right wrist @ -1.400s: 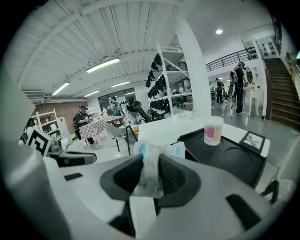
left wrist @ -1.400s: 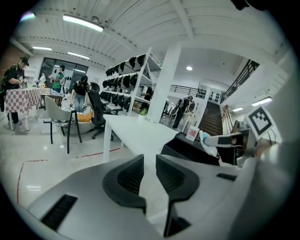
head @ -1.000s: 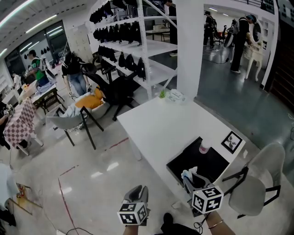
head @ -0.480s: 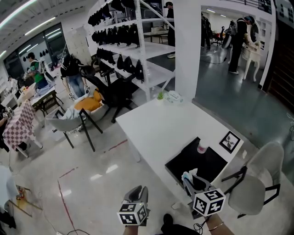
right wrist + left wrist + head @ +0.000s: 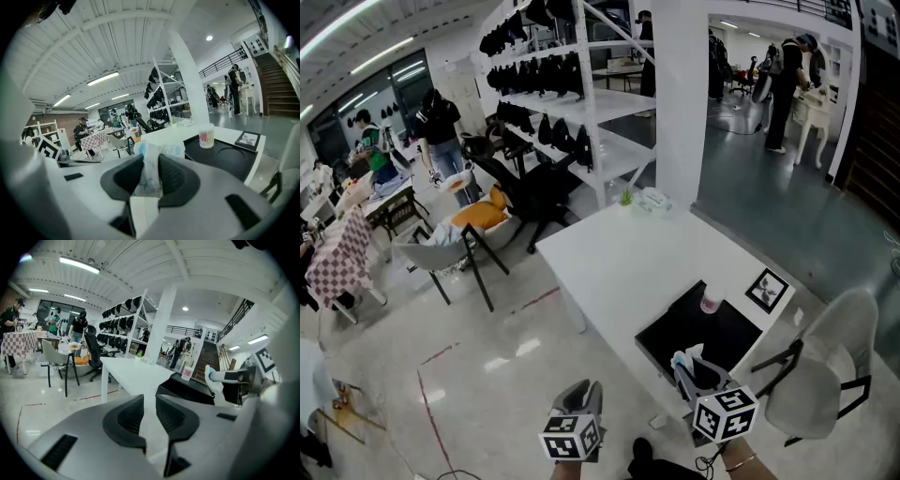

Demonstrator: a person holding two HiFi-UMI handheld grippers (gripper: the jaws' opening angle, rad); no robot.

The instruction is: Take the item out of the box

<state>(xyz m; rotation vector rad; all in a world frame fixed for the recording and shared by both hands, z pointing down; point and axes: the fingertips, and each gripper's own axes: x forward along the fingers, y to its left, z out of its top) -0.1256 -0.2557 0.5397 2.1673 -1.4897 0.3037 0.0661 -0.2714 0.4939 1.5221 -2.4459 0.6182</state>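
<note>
Two right gripper [image 5: 149,183] fingers [image 5: 176,180] pinch a crumpled white-and-blue plastic packet [image 5: 151,161] upright over the shallow black box's [image 5: 229,159] near edge on the white desk [image 5: 628,253]; left gripper [image 5: 149,413] fingers [image 5: 126,420], narrowly parted, hold nothing.

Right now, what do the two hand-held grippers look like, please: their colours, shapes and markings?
Both look alike. The left gripper and the right gripper have smooth light grey bodies with two rounded black jaws, whose inner pads are ribbed. Each carries a white cube printed with black square markers. A thin bangle seems to show at the person's right wrist.
</note>
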